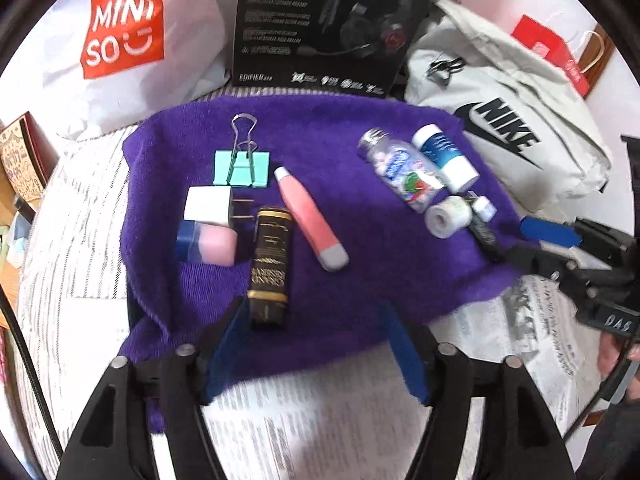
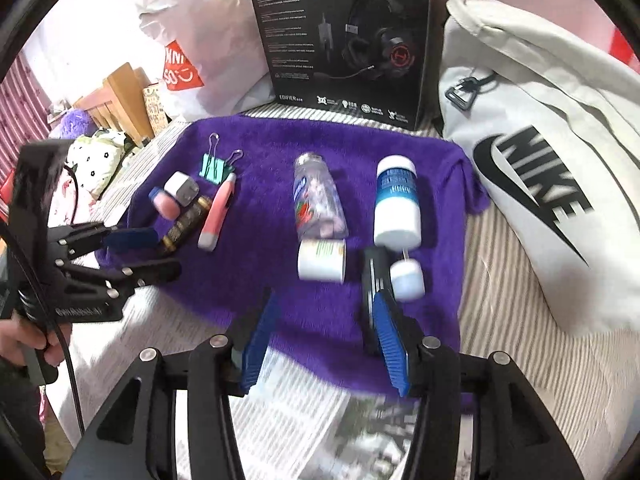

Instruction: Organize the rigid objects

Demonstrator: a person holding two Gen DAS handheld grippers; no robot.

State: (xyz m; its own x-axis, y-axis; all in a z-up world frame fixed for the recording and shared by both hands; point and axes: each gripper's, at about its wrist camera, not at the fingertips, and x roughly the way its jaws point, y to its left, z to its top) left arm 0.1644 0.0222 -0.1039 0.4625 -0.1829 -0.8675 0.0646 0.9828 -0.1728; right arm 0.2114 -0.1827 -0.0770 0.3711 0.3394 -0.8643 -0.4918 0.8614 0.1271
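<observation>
Lying on the purple towel (image 1: 344, 132), the black-and-gold tube (image 1: 269, 264) sits at twelve o'clock from the left gripper (image 1: 308, 344), whose fingers are spread wide and hold nothing. It looks light, stiff and smooth, likely to roll; gripping across its middle seems safest. The right gripper (image 2: 324, 344) is likewise wide open and empty, a small white bottle (image 2: 322, 259) lying beyond it.

Home bedroom: striped bedding (image 2: 516, 280), shopping bags (image 1: 120, 32).
</observation>
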